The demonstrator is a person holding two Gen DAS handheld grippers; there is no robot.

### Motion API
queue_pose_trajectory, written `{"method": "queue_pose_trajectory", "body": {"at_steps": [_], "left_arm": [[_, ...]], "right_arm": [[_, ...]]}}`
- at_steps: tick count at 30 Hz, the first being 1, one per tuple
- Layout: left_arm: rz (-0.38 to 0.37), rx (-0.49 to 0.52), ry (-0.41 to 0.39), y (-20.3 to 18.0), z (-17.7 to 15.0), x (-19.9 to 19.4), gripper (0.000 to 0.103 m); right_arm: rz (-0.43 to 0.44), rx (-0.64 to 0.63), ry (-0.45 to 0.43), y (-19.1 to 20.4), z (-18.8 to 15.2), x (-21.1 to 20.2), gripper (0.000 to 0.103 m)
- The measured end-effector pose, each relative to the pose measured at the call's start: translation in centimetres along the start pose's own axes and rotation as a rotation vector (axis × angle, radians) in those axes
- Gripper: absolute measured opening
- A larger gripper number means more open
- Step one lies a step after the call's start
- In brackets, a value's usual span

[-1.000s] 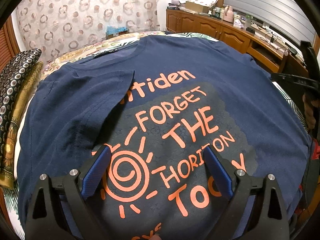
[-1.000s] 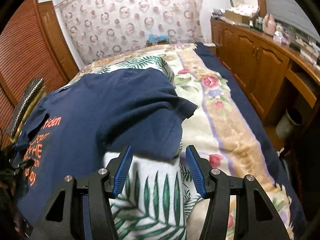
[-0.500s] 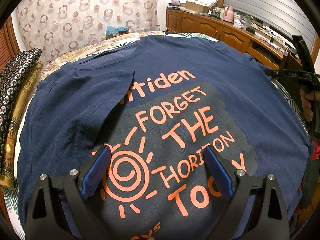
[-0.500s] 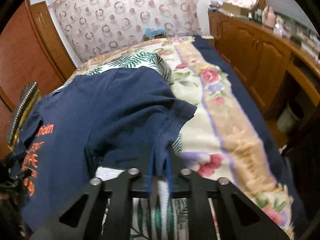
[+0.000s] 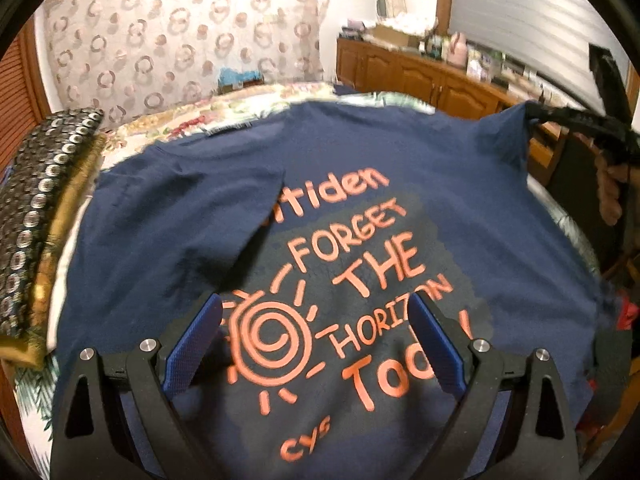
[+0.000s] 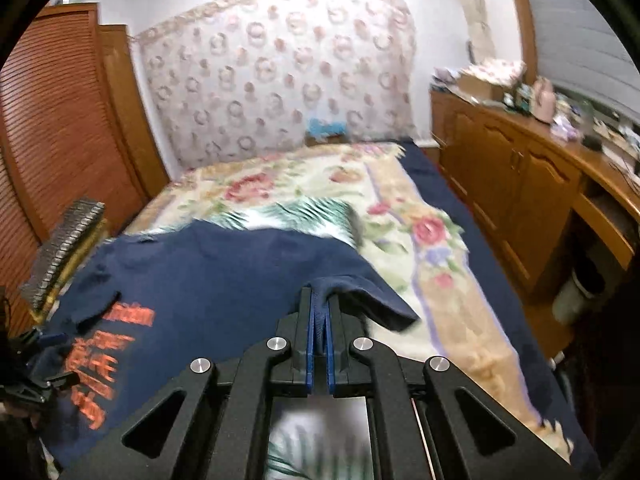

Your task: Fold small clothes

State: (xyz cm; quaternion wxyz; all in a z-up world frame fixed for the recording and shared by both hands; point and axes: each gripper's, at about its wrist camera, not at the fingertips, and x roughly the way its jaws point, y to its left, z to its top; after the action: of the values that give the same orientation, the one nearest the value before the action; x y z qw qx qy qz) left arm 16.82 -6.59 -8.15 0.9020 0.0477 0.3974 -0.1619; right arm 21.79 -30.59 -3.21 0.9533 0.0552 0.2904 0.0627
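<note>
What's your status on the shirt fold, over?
Right gripper shut on right sleeve, lifting it. Left gripper open above navy T-shirt. Left sleeve folded in. Nothing obstructing.

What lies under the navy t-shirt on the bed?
Around the navy t-shirt, a leaf-print cloth and a floral bedspread show. Whatever sits beneath its middle is covered. The right gripper pinches its sleeve; the left gripper is open.

right gripper (image 6: pixel 319 312) clamped on navy T-shirt (image 6: pixel 224 276) sleeve | sleeve lifted above floral bedspread (image 6: pixel 436 264)
</note>
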Motion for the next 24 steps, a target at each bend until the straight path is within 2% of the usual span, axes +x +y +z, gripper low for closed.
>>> {"method": "queue_pose_trajectory", "body": {"at_steps": [3, 5, 8, 9, 12, 17, 21, 24], "left_arm": [[-0.011, -0.039, -0.055, 0.8, 0.0, -2.4, 0.094], [0.010, -0.041, -0.094, 0.9, -0.1, -3.7, 0.094], [0.029, -0.038, -0.123, 1.1, -0.1, -4.6, 0.094], [0.023, -0.042, -0.126, 1.1, -0.2, -4.9, 0.094], [0.007, -0.040, -0.130, 1.2, -0.3, -5.3, 0.094], [-0.021, -0.048, -0.147, 0.5, -0.6, -5.9, 0.094], [-0.051, -0.046, -0.159, -0.1, -0.7, -6.0, 0.094], [-0.050, -0.046, -0.161, -0.4, -0.7, -5.9, 0.094]], "right_arm": [[0.073, -0.063, -0.041, 3.4, 0.6, -1.3, 0.004], [0.134, -0.112, -0.047, 6.2, 0.4, -2.0, 0.004], [0.254, -0.188, 0.025, 9.9, -1.1, -2.0, 0.004], [0.253, -0.220, 0.059, 11.1, -1.9, -1.7, 0.010], [0.269, -0.268, 0.169, 12.5, -4.4, -0.4, 0.051], [0.192, -0.207, 0.213, 10.0, -5.2, 0.8, 0.052], [0.146, -0.142, 0.185, 7.6, -4.4, 1.0, 0.052], [0.091, -0.116, 0.211, 6.9, -4.4, 2.6, 0.052]]}}
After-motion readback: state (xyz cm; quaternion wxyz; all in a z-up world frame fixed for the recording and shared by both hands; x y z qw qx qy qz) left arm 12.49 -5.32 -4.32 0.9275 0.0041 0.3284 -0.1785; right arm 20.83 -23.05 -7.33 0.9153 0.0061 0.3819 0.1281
